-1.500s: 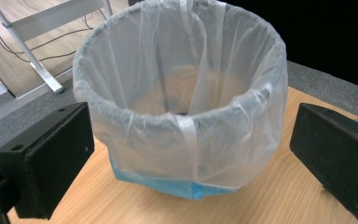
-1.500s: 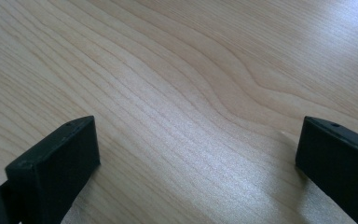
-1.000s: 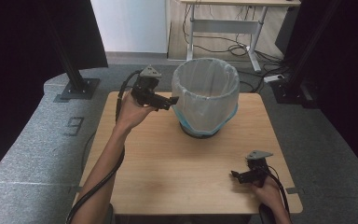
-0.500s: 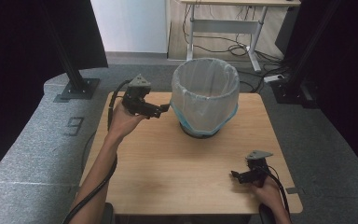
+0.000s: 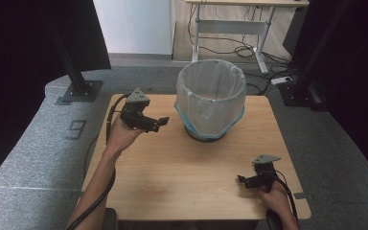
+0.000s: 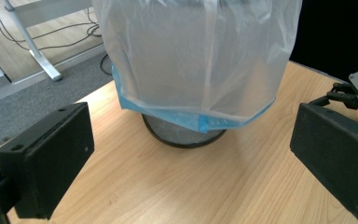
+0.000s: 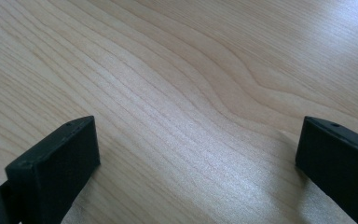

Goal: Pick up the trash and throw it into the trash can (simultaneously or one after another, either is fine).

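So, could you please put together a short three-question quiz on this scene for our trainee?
1. True or false: the left gripper is open.
2. What lines the bin? A) a clear plastic bag B) a towel C) newspaper
3. Fill in: the right gripper is held low over the bare wooden ____.

Key: 1 true; 2 A; 3 table.

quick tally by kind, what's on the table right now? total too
Mesh wastebasket: 1
Translucent bin liner fitted in it: 1
Hand-held gripper: 2, the left beside the basket with jaws apart, the right low over the bare wooden table near its front edge, jaws apart
Total: 4
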Demonstrator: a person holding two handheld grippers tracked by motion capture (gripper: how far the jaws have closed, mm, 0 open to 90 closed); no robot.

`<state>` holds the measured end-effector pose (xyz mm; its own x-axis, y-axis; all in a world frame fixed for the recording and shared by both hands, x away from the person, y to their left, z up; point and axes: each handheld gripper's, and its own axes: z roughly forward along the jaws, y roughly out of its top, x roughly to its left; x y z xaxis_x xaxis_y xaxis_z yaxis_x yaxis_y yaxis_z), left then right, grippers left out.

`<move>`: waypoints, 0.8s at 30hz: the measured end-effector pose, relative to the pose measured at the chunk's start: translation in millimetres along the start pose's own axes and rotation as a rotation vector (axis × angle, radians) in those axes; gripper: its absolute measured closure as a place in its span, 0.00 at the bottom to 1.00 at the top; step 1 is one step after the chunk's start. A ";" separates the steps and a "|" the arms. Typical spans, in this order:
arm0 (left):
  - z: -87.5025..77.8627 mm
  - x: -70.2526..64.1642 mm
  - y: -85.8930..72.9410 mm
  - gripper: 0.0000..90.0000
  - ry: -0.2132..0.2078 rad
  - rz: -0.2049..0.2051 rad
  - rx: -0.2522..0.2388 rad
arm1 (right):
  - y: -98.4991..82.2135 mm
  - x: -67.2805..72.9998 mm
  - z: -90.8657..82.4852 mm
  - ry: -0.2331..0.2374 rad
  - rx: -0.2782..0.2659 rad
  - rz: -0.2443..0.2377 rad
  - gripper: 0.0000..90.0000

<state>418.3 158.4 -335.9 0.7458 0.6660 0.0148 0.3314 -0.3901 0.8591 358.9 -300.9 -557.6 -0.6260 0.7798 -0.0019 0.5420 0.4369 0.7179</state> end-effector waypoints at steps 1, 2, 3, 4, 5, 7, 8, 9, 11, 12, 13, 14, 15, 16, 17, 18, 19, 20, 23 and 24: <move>0.0 0.0 0.0 0.00 0.000 0.000 0.000 | 0.0 0.0 0.0 0.000 0.000 0.000 0.00; 0.4 -0.7 -5.2 0.00 -0.002 0.002 0.002 | 0.0 0.1 0.0 -0.001 0.000 0.000 0.00; 0.4 -0.7 -5.2 0.00 -0.002 0.002 0.002 | 0.0 0.1 0.0 -0.001 0.000 0.000 0.00; 0.6 -1.2 -10.4 0.00 -0.005 0.000 0.003 | 0.0 0.2 -0.1 -0.001 0.001 0.001 0.00; 0.7 -1.5 -13.1 0.00 -0.005 0.000 0.005 | 0.0 0.2 -0.1 -0.001 0.000 0.001 0.00; 0.9 -1.7 -18.6 0.00 -0.003 -0.004 0.006 | 0.0 0.2 -0.1 -0.001 0.000 0.001 0.00; 1.0 -1.5 -21.5 0.00 -0.004 -0.007 0.007 | 0.0 0.3 -0.1 -0.002 0.001 0.001 0.00; 1.3 -1.3 -24.6 0.00 -0.004 -0.008 0.008 | 0.0 0.3 -0.1 -0.002 0.001 0.001 0.00; 1.6 -0.4 -30.8 0.00 -0.002 -0.013 0.012 | 0.0 0.3 -0.1 -0.002 0.001 0.001 0.00; 1.9 0.1 -34.0 0.00 -0.002 -0.018 0.011 | 0.0 0.3 -0.1 -0.002 0.001 0.002 0.00; 1.9 0.1 -34.0 0.00 -0.002 -0.018 0.011 | 0.0 0.3 -0.1 -0.001 0.001 0.001 0.00; 2.4 1.6 -40.6 0.00 -0.005 -0.029 0.009 | 0.0 0.3 -0.1 -0.001 0.001 0.002 0.00; 2.7 2.3 -43.9 0.00 -0.006 -0.033 0.009 | 0.0 0.3 -0.1 -0.001 0.000 0.001 0.00; 3.1 2.9 -47.2 0.00 -0.006 -0.040 0.008 | 0.0 0.2 -0.1 -0.002 0.001 0.001 0.00; 3.1 2.9 -47.2 0.00 -0.006 -0.040 0.008 | 0.0 0.2 -0.1 -0.002 0.001 0.001 0.00; 4.0 3.7 -54.0 0.00 -0.010 -0.052 0.009 | -0.1 0.3 0.2 -0.001 -0.002 0.002 0.00; 4.0 3.7 -54.0 0.00 -0.010 -0.052 0.009 | -0.1 0.3 0.2 -0.001 -0.002 0.002 0.00; 5.7 4.5 -60.9 0.00 -0.015 -0.057 0.014 | -0.1 0.4 0.2 -0.001 -0.002 0.002 0.00; 8.5 4.4 -68.3 0.00 -0.007 -0.061 0.028 | -0.1 0.3 0.2 -0.001 -0.002 0.001 0.00; 10.8 3.9 -73.8 0.00 -0.003 -0.060 0.038 | -0.2 0.4 0.3 -0.001 -0.004 0.003 0.00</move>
<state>403.0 183.0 -404.8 0.7257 0.6870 -0.0376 0.3969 -0.3733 0.8386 358.7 -300.5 -558.0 -0.6242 0.7813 -0.0004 0.5417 0.4331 0.7204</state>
